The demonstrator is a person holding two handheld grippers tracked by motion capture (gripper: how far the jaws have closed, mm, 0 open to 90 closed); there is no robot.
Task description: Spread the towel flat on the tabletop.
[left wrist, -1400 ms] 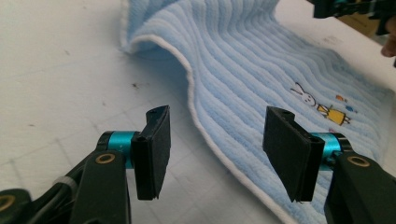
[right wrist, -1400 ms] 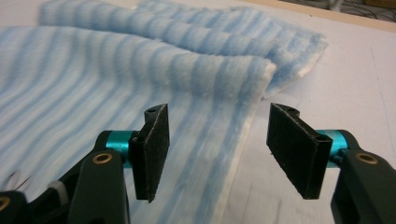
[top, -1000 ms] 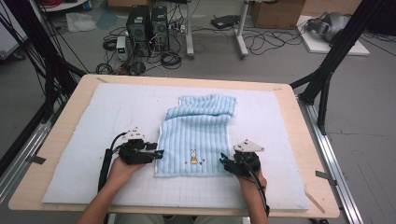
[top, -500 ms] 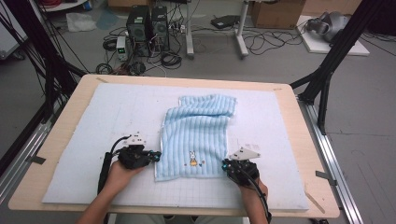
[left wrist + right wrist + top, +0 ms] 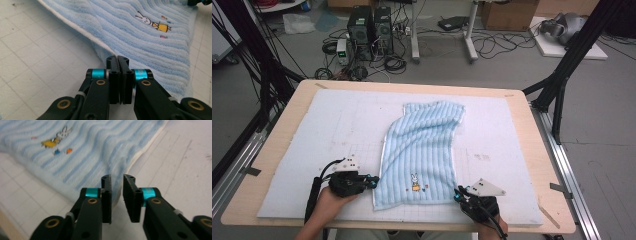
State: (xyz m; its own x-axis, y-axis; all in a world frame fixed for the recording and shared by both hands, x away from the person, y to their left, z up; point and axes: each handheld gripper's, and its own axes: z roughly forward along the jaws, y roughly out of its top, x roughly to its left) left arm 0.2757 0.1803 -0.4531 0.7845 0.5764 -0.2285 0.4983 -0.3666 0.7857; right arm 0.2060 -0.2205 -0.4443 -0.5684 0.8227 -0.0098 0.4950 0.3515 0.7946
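Observation:
A light blue striped towel [image 5: 422, 150] with a small rabbit picture [image 5: 415, 181] lies on the pale gridded mat [image 5: 327, 125], its far end skewed to the right. My left gripper [image 5: 374, 181] is at the towel's near left edge. In the left gripper view its jaws [image 5: 117, 60] are shut, with the towel [image 5: 150, 37] edge running in under them. My right gripper [image 5: 457, 192] is at the near right corner. Its jaws [image 5: 117, 178] have just been opening and stand slightly apart, with the towel [image 5: 87, 147] edge lying between them.
The mat covers most of a wooden table [image 5: 272, 150], whose near edge is close behind both hands. Black frame legs [image 5: 562, 80] stand at the sides. Computer cases [image 5: 369, 25] and cables lie on the floor beyond the table.
Both grippers have moved toward the near edge, and the towel's near end has come with them and stretched. The left jaws have closed on its edge.

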